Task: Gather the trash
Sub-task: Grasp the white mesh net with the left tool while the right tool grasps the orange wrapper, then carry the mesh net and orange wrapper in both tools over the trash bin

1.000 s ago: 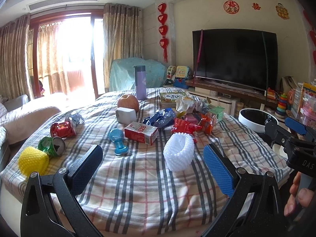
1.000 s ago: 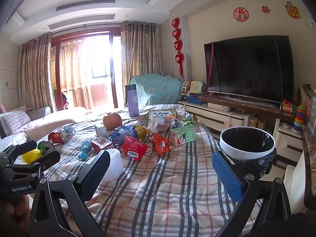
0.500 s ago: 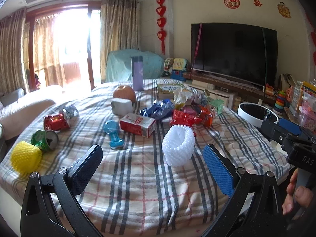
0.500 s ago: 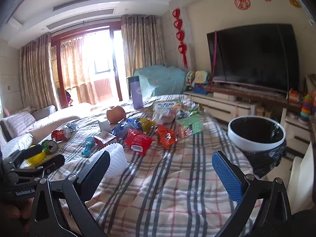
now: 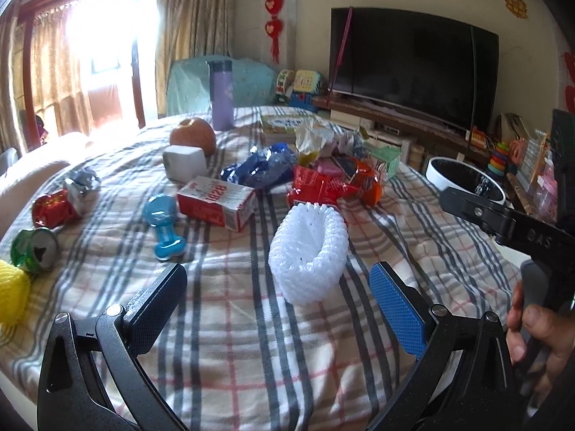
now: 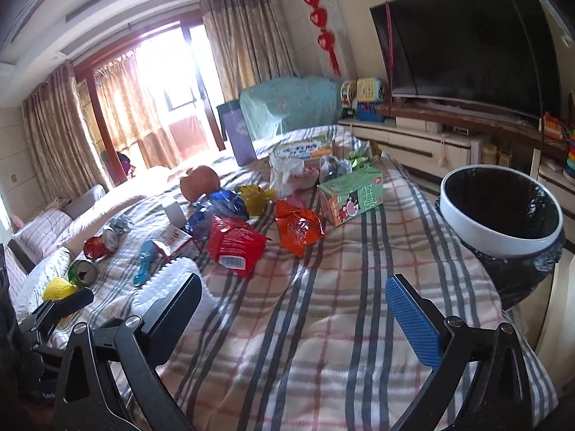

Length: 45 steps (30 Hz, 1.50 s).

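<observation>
A white foam fruit net [image 5: 308, 251] lies on the plaid blanket [image 5: 251, 341] covering the table, nearest of the scattered trash and just ahead of the left gripper [image 5: 276, 291], whose jaws stand spread wide and empty to either side of it, apparently lined up for a first pick. Beyond it sit a red carton [image 5: 216, 202], a red snack bag [image 5: 316, 186], an orange snack bag [image 6: 298, 228], blue wrappers [image 5: 262, 168] and a green box [image 6: 350, 199], heaped near the middle of the blanket; a blue toy dumbbell [image 5: 163, 226], a crushed red can [image 5: 54, 210], a green can [image 5: 34, 255] and a yellow foam net [image 5: 12, 292] trail off to the left edge. The right gripper [image 6: 291, 312] hangs released and holding nothing over bare blanket, close to the white-rimmed bin [image 6: 501, 210] with its black liner, which stands just off the table's right edge, likely placed there so each piece can be dropped in with a short carry. No trash is visible inside the bin from this angle.
</observation>
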Available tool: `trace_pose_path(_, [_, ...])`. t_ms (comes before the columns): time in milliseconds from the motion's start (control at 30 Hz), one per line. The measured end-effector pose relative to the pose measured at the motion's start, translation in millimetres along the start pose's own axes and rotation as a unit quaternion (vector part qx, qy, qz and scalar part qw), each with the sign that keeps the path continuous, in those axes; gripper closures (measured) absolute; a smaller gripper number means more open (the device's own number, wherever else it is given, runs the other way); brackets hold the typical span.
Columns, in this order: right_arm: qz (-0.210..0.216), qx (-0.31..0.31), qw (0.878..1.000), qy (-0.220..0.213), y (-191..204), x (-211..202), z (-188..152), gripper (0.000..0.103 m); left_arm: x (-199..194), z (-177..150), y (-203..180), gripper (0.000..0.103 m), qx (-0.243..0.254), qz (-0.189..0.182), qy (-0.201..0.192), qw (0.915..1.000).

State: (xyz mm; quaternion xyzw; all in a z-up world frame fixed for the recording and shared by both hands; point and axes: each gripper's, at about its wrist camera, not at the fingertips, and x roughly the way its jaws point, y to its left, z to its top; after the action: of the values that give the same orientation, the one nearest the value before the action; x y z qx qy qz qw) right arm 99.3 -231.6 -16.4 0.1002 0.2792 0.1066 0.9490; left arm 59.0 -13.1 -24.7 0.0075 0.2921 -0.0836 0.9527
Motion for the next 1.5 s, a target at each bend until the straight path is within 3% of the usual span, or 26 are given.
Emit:
trace_pose_path(367, [0.007,-0.018,0.998,0.058,0.2,56.5,15.8,0.029,31.3,6.2,0.7,0.002,0.003,-0.005,0.029,0.9996])
trace_pose_path(500, [0.008,-0.017,0.997,0.074,-3.8,74.4,21.2,0.041,43.3,7.0,2.1,0.016,0.003,-0.012,0.045,0.9989])
trace_pose_path(600, [0.007,-0.02,0.996,0.088,-5.5,88.0,23.9,0.056,50.9,7.9,1.1,0.03,0.0,-0.025,0.054,0.9982])
trace_pose_path(700, [0.007,-0.02,0.995,0.099,-8.2,100.1,26.0,0.078,55.2,10.3,-3.3,0.051,0.003,-0.036,0.061,0.9974])
trace_pose_path(733, [0.008,-0.019,0.995,0.102,-9.0,103.0,26.2,0.091,56.8,11.4,-5.2,0.059,0.005,-0.041,0.064,0.9971])
trace_pose_path(867, [0.009,-0.019,0.995,0.096,-12.2,99.6,25.8,0.102,57.1,17.8,-14.4,0.068,0.013,-0.053,0.061,0.9966])
trace_pose_path(1033, [0.011,0.003,0.996,0.083,-29.9,77.6,22.8,0.103,56.9,27.9,-32.3,0.074,0.023,-0.079,0.057,0.995])
trace_pose_path(1500, [-0.023,0.072,0.996,0.045,-105.8,7.1,13.0,0.103,71.3,50.5,-107.1,0.074,0.069,-0.142,0.054,0.986])
